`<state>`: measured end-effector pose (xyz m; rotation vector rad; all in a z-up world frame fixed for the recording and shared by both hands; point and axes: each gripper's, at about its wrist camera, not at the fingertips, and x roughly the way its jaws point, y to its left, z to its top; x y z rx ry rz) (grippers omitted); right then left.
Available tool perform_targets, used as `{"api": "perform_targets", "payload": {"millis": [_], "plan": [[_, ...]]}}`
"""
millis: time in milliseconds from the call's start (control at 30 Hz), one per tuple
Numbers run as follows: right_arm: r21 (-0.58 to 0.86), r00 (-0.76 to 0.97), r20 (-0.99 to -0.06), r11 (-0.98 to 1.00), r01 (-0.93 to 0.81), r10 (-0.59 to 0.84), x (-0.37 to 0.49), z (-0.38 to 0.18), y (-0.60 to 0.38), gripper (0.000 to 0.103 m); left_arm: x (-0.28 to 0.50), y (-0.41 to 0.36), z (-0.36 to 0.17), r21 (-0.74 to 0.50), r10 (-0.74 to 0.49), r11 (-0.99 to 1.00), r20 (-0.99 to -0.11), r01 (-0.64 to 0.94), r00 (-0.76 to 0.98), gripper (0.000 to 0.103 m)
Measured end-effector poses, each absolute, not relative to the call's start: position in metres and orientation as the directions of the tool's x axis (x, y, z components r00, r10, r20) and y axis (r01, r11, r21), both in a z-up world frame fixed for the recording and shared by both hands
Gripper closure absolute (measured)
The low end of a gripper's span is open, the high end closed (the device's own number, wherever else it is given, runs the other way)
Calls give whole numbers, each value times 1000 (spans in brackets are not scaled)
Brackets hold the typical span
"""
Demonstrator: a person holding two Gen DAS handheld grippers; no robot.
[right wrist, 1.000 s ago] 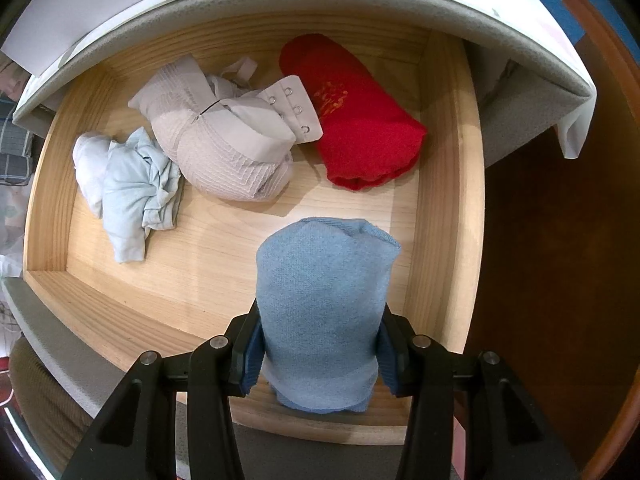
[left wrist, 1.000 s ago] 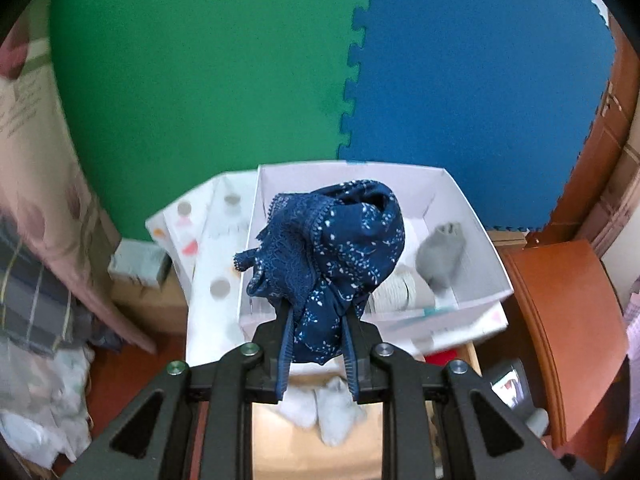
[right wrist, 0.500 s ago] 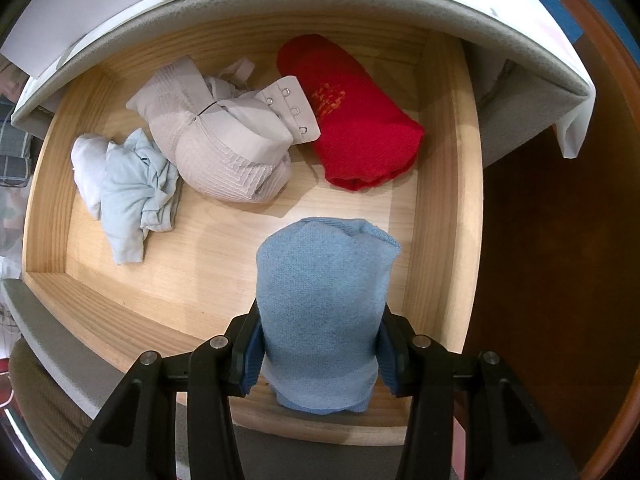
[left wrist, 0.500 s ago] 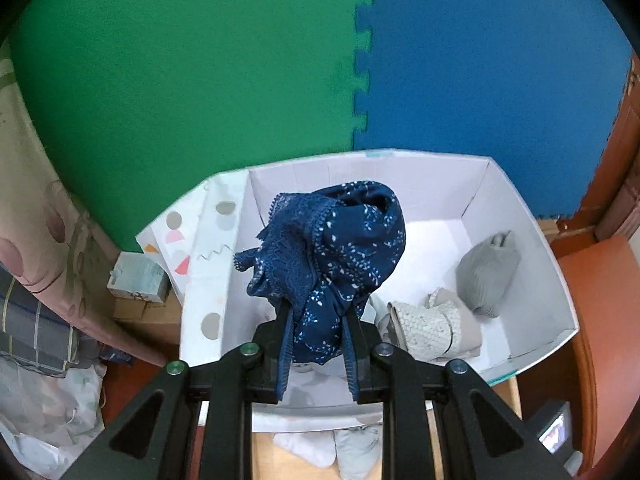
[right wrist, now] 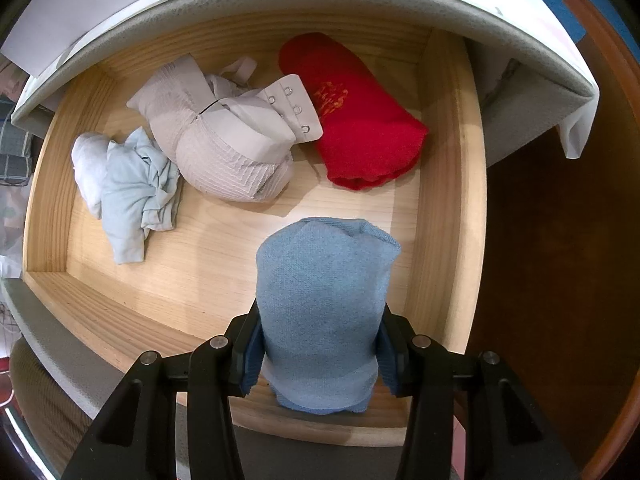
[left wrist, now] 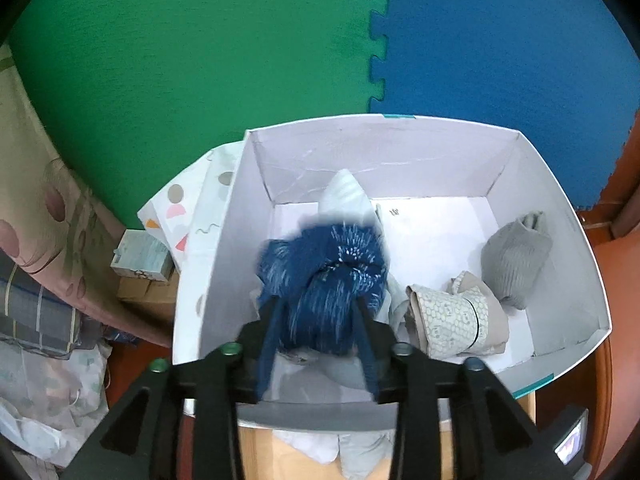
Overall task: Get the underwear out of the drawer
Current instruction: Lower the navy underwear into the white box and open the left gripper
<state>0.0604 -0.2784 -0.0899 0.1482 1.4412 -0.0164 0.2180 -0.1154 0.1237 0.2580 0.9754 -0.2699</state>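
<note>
The navy underwear (left wrist: pixel 324 276) is motion-blurred, perhaps still touching the fingers (left wrist: pixel 268 344).

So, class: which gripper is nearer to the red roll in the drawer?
Right. The right gripper hangs over the drawer near the red roll; the left gripper is over the white box.

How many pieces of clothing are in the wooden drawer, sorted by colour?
Red: 1, a red roll
Beige: 1, a beige bra
Pale blue-white: 1, a crumpled garment
Light blue: 1, a blue roll pinched by the right gripper
Total: 4

Drawer (right wrist: pixel 448 184) pale matt wood; blue roll (right wrist: pixel 324 304) nubby knit cloth
</note>
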Motion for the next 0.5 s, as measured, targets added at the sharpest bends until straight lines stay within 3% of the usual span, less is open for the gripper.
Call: {"api": "perform_targets", "payload": {"millis": [500], "plan": [[58, 130, -990, 995, 86, 46, 62, -95, -266, 59, 185, -85, 161, 146, -104, 921, -801, 361, 590, 60]]}}
